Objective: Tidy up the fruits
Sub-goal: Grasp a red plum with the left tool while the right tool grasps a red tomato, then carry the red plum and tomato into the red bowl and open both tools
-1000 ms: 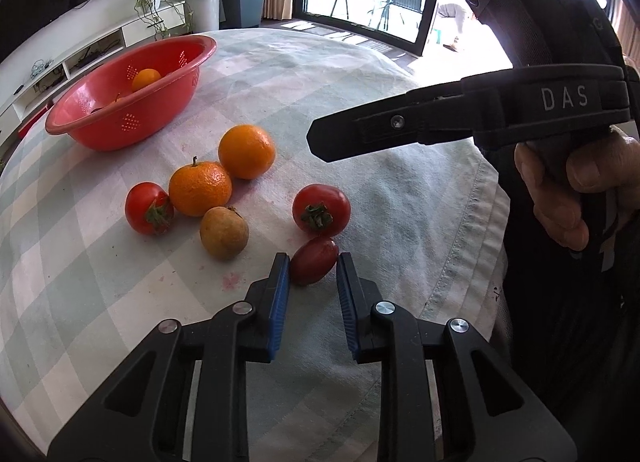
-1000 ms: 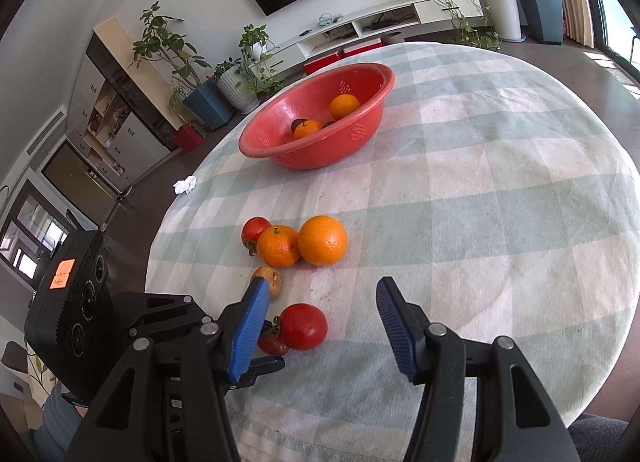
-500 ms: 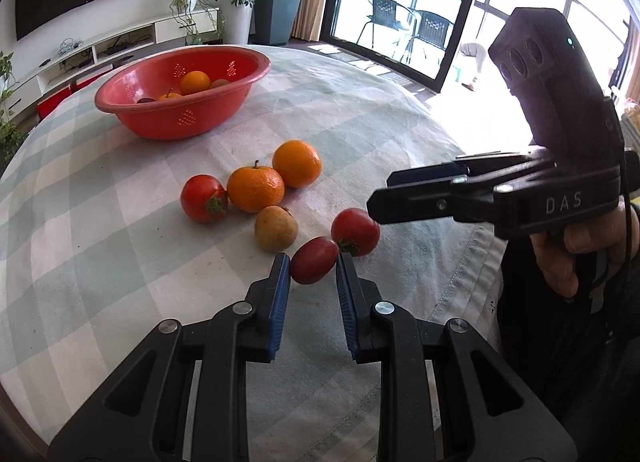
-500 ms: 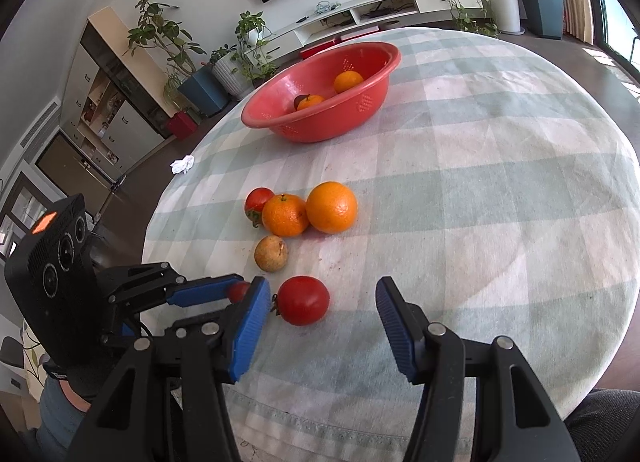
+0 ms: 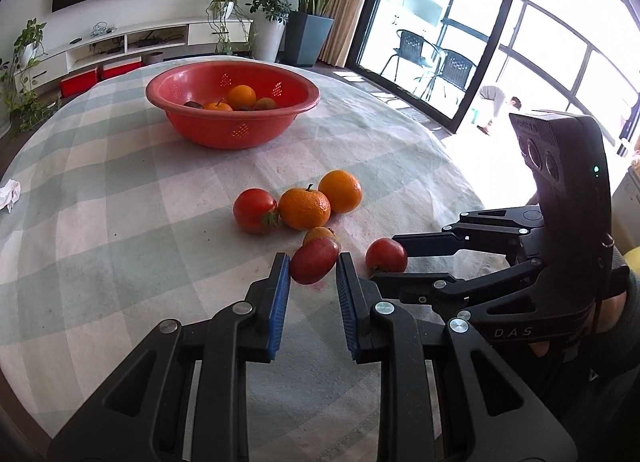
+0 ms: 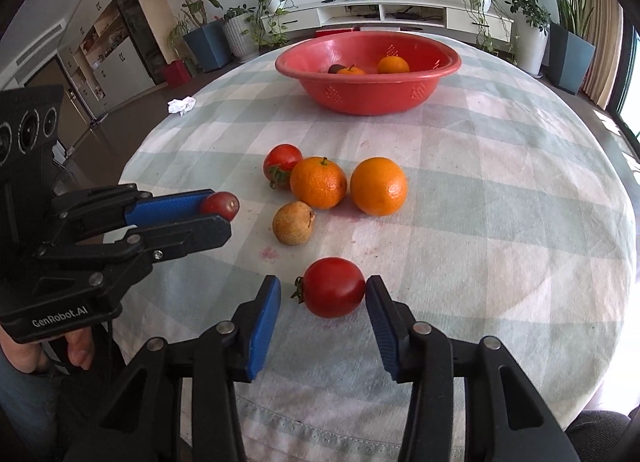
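Note:
My left gripper is shut on a small dark red tomato and holds it above the cloth; it also shows in the right wrist view. My right gripper is open with its jaws on either side of a round red tomato that lies on the table. Another tomato, a tangerine, an orange and a small brown fruit lie beyond. A red bowl with several fruits stands at the far side.
The round table has a pale green checked cloth. A crumpled white tissue lies at its far left edge. The near table edge runs just under my right gripper. Plants and a TV shelf stand beyond.
My left gripper has lifted the small dark tomato off the cloth and turned toward the bowl. My right gripper has moved in around the round red tomato.

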The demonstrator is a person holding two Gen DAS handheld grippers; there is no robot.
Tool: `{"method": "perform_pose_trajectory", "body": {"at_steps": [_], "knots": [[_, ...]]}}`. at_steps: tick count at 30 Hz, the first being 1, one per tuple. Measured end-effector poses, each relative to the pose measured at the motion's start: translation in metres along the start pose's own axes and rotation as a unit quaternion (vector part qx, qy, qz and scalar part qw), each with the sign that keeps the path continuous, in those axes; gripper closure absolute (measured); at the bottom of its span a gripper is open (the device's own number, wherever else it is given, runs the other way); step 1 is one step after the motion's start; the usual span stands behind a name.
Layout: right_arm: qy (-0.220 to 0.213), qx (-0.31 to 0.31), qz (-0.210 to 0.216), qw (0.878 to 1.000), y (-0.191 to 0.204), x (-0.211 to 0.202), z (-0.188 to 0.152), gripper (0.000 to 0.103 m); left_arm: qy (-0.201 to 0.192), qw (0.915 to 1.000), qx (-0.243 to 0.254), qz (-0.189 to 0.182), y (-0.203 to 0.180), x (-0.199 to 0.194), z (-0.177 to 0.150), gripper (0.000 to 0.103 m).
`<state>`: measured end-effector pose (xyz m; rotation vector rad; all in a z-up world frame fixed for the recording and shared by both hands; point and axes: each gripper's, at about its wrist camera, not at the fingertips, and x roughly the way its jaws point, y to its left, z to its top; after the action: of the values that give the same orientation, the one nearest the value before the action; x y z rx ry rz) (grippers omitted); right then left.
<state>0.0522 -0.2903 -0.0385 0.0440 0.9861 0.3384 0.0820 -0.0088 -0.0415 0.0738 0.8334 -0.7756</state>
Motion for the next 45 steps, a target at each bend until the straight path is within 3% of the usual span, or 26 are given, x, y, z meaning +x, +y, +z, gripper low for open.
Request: {"method": "perform_pose_trajectory", "body": {"at_steps": [11, 21, 27, 35, 40, 45], "knots": [[-0.006, -0.013, -0.003, 1.000, 0.001, -0.004, -0.001, 0.064, -0.009, 0.9999, -0.009, 0.004, 0.002, -0.002, 0.000, 0.081], [-0.053, 0.022, 0.004, 0.998, -0.026, -0.038, 0.019, 0.064, -0.036, 0.9991, -0.019, 0.012, 0.008, -0.021, 0.016, 0.081], [-0.097, 0.028, -0.006, 0.995, -0.046, -0.060, 0.052, 0.064, -0.057, 0.9977, -0.015, 0.033, 0.023, -0.036, 0.050, 0.081], [-0.143, 0.000, -0.019, 0.990, -0.051, -0.064, 0.112, 0.064, -0.071, 0.9958, 0.011, 0.057, 0.046, -0.028, 0.126, 0.081], [-0.129, -0.024, -0.025, 0.991, -0.050, -0.034, 0.148, 0.064, -0.053, 0.9953, 0.024, 0.077, 0.057, 0.005, 0.162, 0.081], [-0.098, -0.039, -0.035, 0.994, -0.053, 0.009, 0.176, 0.064, -0.017, 0.9954, 0.042, 0.084, 0.062, 0.048, 0.175, 0.081]]}}
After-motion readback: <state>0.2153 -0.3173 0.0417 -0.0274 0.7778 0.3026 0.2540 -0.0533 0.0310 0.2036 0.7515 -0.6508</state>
